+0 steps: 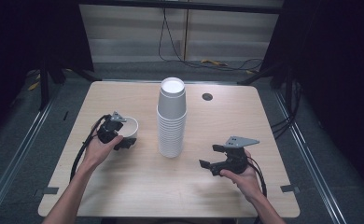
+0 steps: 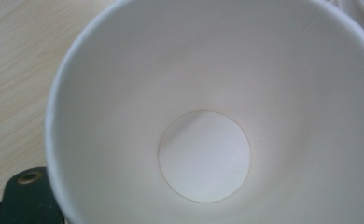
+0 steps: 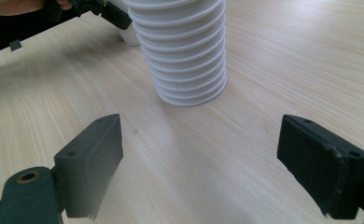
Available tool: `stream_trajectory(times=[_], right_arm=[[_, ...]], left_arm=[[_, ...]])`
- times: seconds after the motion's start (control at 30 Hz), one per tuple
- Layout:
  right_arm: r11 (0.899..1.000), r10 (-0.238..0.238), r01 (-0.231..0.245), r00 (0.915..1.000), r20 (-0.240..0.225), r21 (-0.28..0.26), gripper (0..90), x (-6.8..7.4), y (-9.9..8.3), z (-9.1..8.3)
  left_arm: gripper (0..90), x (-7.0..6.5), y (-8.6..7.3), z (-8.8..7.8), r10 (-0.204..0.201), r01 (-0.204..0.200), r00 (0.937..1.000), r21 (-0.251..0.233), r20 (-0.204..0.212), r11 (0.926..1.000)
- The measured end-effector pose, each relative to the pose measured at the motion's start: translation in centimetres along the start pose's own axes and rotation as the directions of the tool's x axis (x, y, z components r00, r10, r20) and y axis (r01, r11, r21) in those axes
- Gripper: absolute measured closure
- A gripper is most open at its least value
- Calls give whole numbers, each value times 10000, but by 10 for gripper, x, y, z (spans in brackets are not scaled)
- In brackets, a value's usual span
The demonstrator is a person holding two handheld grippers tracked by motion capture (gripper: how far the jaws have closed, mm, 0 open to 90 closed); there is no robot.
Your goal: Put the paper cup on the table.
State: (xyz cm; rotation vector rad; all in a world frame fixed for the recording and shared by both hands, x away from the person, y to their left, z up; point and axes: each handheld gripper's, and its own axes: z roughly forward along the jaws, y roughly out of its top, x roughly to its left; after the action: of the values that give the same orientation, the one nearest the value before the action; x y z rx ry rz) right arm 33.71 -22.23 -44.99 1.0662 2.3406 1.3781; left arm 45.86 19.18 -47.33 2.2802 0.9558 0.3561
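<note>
A tall stack of upside-down white paper cups (image 1: pixel 172 119) stands in the middle of the wooden table (image 1: pixel 138 186). To its left, my left gripper (image 1: pixel 123 138) is shut on a single white cup (image 1: pixel 129 126). In the left gripper view that cup (image 2: pixel 203 156) shows its open mouth and round bottom, with one black finger (image 2: pixel 28 198) outside its wall. My right gripper (image 1: pixel 212 156) is to the right of the stack and nearer the person. In its own view the right gripper (image 3: pixel 208 163) stands wide open over bare wood, facing the base of the stack (image 3: pixel 185 60).
A dark round cable hole (image 1: pixel 207 96) sits in the table behind the stack. Cables (image 1: pixel 217 63) lie on the floor beyond the far edge. Black stands flank the table. The other hand with the left gripper (image 3: pixel 101 10) shows at the top left of the right gripper view.
</note>
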Motion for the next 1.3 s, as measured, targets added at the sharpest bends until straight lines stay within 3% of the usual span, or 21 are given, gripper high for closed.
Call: stream_trajectory(times=[0.27, 0.43, 0.67, 0.8, 0.97, 1.1, 1.23, 1.3], right_arm=[[10000, -20, 20, 10000, -2, 21, 144, 0, 0, 1], [10000, -32, 32, 10000, -7, 30, 144, 0, 0, 1], [10000, -4, 4, 10000, 23, 23, 144, 0, 0, 0], [10000, -11, 11, 10000, 16, 43, 144, 0, 0, 1], [10000, -1, 1, 10000, 36, 29, 144, 0, 0, 1], [10000, 23, -23, 10000, 56, 5, 144, 0, 0, 0], [10000, 32, -32, 10000, 67, 15, 144, 0, 0, 0], [10000, 41, -40, 10000, 81, -8, 144, 0, 0, 0]], left_arm=[[158, 3, -11, 1, -387, 386, 9992, 236, 17, 9990], [159, 5, -18, -1, -431, 428, 9990, 330, 108, 9985], [159, 4, -31, -11, -606, 606, 9982, 46, -13, 9982], [159, 1, -37, -18, -885, 888, 9960, -227, 137, 9958], [160, -5, -44, -29, -1074, 1070, 9942, -516, -54, 9929], [162, -11, -49, -37, -1085, 1103, 9936, -656, 307, 9917], [159, -22, -52, -45, -885, 899, 9959, -944, 194, 9915], [160, -26, -54, -49, -1015, 1041, 9944, -1108, 285, 9884]])
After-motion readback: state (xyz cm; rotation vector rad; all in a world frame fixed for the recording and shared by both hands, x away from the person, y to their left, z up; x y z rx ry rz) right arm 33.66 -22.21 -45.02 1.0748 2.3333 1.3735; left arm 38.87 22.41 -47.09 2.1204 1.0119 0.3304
